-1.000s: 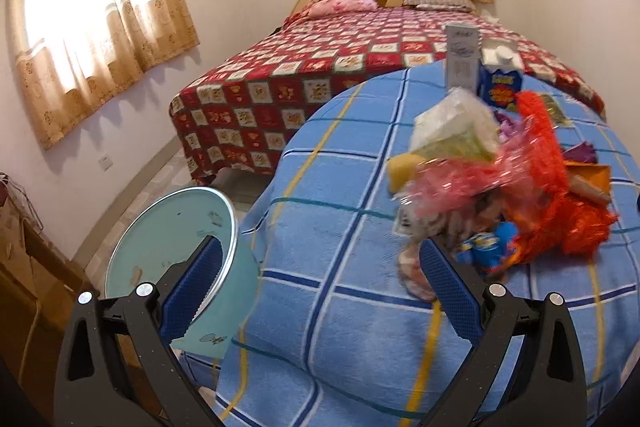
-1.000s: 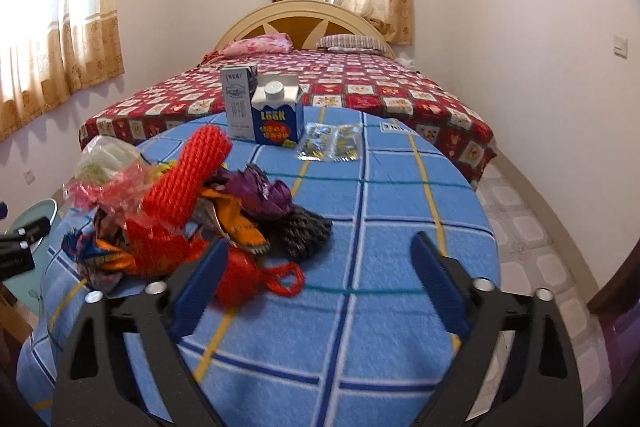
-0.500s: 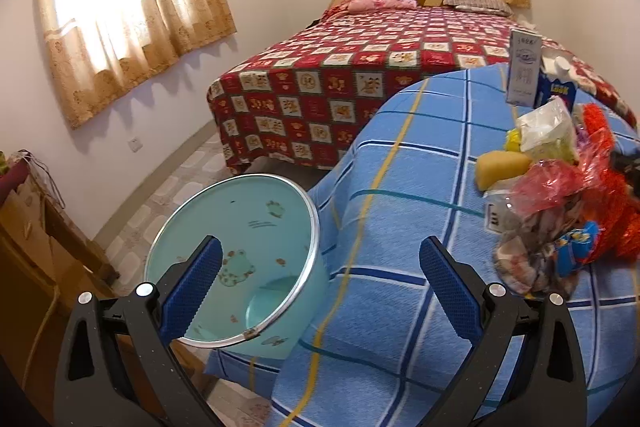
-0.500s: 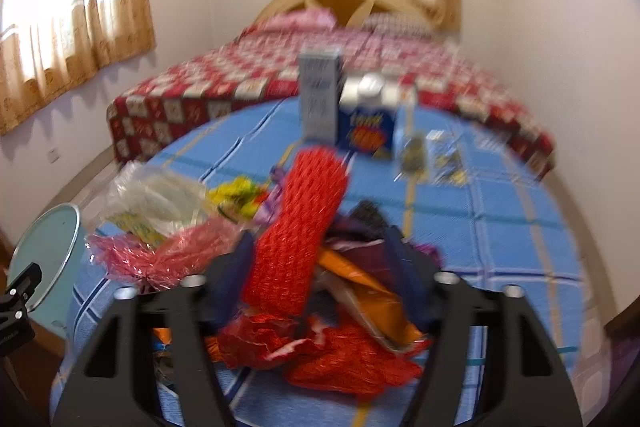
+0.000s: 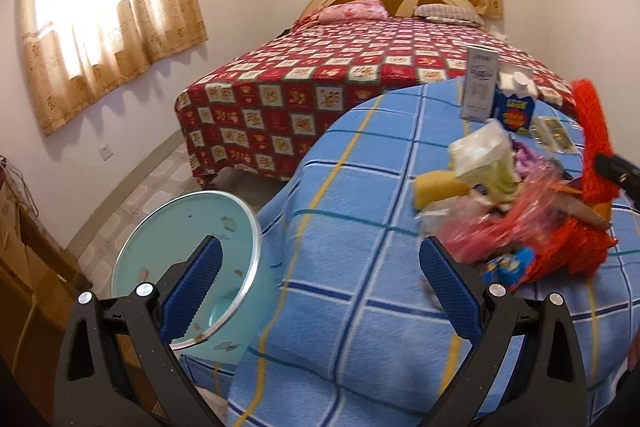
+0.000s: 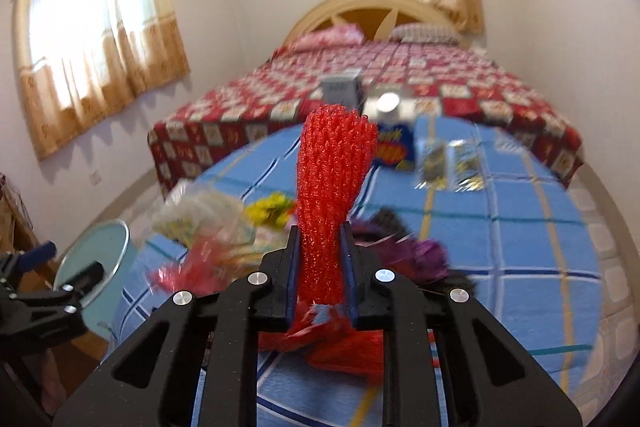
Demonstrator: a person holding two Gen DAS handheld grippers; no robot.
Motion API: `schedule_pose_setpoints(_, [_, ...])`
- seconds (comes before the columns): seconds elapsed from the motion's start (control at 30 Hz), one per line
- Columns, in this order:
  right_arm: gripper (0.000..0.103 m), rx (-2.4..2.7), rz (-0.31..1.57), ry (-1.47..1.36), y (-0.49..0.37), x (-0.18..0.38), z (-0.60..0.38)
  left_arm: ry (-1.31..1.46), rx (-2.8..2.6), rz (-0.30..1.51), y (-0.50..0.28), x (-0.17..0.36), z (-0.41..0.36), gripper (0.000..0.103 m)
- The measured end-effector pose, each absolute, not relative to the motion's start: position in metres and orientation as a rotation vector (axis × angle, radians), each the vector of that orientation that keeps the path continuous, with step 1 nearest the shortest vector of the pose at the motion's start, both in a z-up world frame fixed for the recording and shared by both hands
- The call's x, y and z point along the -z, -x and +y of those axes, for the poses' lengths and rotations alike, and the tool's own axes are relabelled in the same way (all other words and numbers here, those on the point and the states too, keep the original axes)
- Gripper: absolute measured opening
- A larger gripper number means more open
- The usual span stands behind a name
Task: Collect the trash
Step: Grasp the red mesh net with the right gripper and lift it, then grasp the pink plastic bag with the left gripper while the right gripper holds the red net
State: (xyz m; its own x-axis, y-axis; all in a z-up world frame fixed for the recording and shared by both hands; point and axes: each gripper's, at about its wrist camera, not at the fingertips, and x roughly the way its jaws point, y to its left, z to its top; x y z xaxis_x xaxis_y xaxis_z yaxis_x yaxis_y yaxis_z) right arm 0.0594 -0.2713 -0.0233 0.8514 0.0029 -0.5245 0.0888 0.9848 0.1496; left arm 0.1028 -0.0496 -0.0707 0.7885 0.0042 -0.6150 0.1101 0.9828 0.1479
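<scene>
**Red Net Pinched, Bin Waiting at the Table's Edge**

Scanning the left wrist view from its left side: the pale green bin sits at lower left, on the floor and close against the draped edge of the round table, its mouth open and tipped toward the camera. That placing looks deliberate, since trash can go over the table edge and drop in. The left gripper fills the bottom of the frame with its jaws spread wide and nothing between them, one finger over the bin, the other over the blue checked cloth. It seems to be kept free for the next piece.

Further right lies the trash pile: clear and pink wrappers, a yellow lump, a blue packet. Behind it stand two cartons, upright, near the far rim.

In the right wrist view, the right gripper has just been closing and its jaws now pinch the red foam net low on its length, so the net stands up above the pads.

A bare stretch of cloth lies between pile and bin, giving a clear path leftward. The bed beyond is well apart.
</scene>
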Motion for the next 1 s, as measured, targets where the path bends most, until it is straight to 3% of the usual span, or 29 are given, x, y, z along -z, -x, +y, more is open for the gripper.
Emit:
schedule_pose_setpoints(0.4, [0.021, 0.137, 0.527, -0.175, -0.008, 0.030, -0.323, -0.165, 0.161, 0.715, -0.112, 0.094, -0.083, 0.096])
schedule_pose_setpoints(0.47, [0.021, 0.156, 0.533, -0.179, -0.006, 0.035, -0.329, -0.171, 0.178, 0.717, -0.112, 0.097, -0.089, 0.092])
schedule_pose_setpoints(0.53, [0.021, 0.161, 0.541, -0.190, -0.007, 0.040, -0.333, -0.179, 0.221, 0.717, -0.112, 0.099, -0.096, 0.071])
schedule_pose_setpoints(0.57, [0.021, 0.160, 0.543, -0.190, -0.007, 0.042, -0.333, -0.172, 0.242, 0.728, -0.114, 0.101, -0.099, 0.065])
schedule_pose_setpoints(0.63, [0.021, 0.153, 0.548, -0.183, -0.007, 0.045, -0.329, -0.164, 0.276, 0.749, -0.117, 0.102, -0.101, 0.026])
schedule_pose_setpoints(0.7, [0.021, 0.146, 0.551, -0.178, -0.007, 0.046, -0.326, -0.163, 0.288, 0.756, -0.118, 0.103, -0.102, 0.006])
schedule_pose_setpoints(1.0, [0.021, 0.150, 0.539, -0.174, -0.001, 0.045, -0.325, -0.155, 0.258, 0.709, -0.113, 0.082, -0.084, 0.004])
